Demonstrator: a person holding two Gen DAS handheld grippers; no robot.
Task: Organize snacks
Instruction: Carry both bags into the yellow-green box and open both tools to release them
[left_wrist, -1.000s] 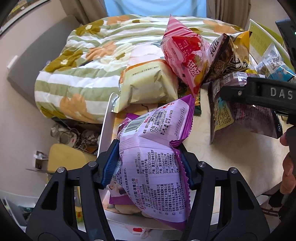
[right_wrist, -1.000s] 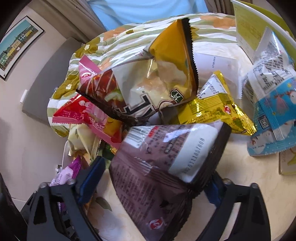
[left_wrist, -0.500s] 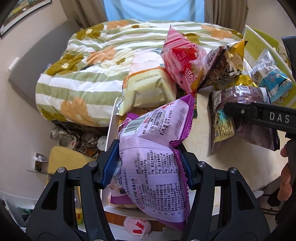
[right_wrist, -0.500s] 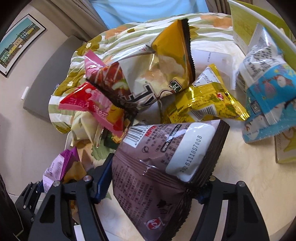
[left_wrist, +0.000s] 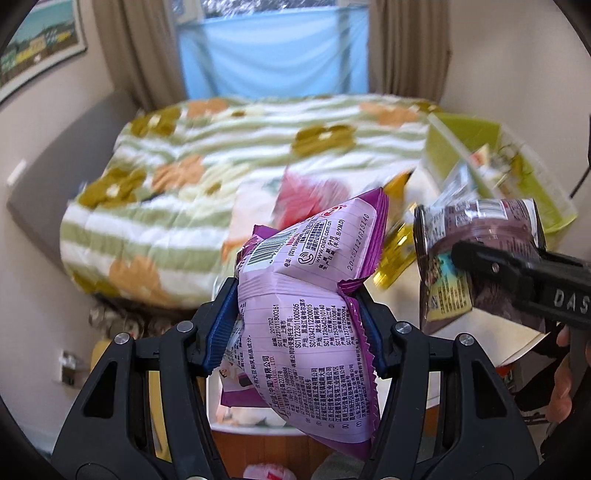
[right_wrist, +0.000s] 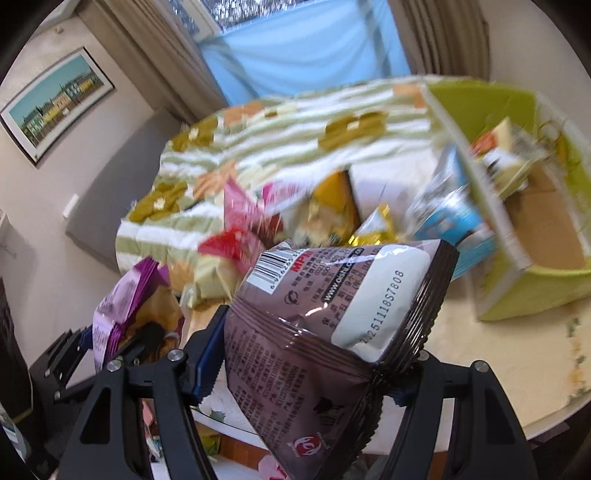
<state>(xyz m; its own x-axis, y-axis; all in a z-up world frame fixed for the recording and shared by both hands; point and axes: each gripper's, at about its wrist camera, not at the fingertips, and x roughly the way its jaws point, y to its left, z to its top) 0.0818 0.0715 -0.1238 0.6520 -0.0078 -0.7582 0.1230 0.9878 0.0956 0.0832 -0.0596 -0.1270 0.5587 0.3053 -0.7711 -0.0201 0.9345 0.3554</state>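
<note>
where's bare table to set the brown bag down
Bare tabletop lies between the brown bag and the green box, out to the table's near rim. Left of the box it is crowded with a snack pile. The box floor also shows bare cardboard.

I'm holding one bag (left_wrist: 310, 314) left of the other (right_wrist: 332, 325), over the table (right_wrist: 517, 354); behind, blurred snacks (right_wrist: 295, 221), probably beside the box (right_wrist: 535, 288).
</note>
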